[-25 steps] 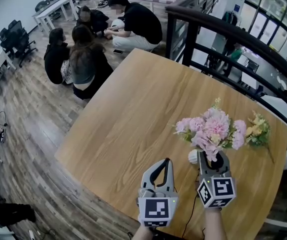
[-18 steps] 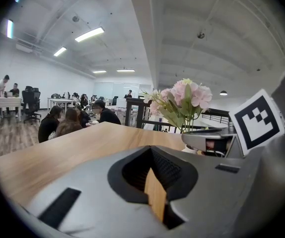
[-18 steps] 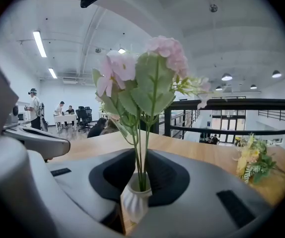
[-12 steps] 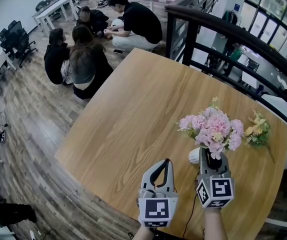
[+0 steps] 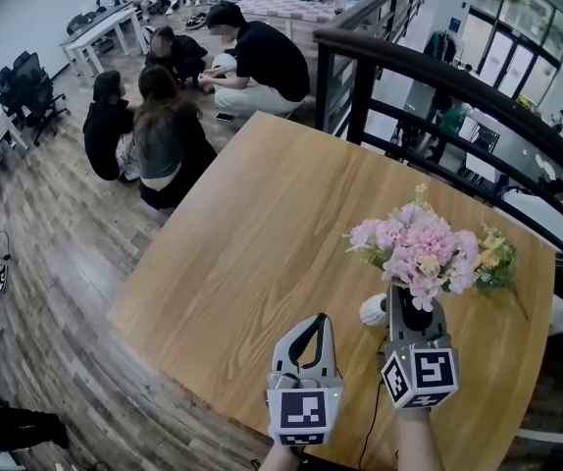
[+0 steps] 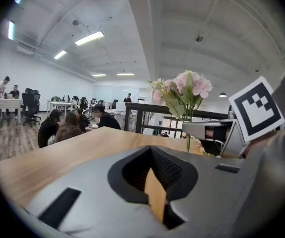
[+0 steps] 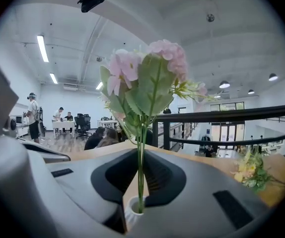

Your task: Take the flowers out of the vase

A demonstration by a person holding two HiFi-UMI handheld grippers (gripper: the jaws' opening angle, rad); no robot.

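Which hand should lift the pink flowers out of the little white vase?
Right. The right gripper has just been closing its fingers on the thin green flower stems above the small white vase; the left gripper is shut, empty, off aside.

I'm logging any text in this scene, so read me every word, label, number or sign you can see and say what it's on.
No words or numbers can be read.
Left gripper, grey cube: black and white square marker, a pattern, no letters.
Right gripper, grey cube: same kind of marker.
Pink flower bunch, white vase, wooden table: no print.
Far windows: too small to read.
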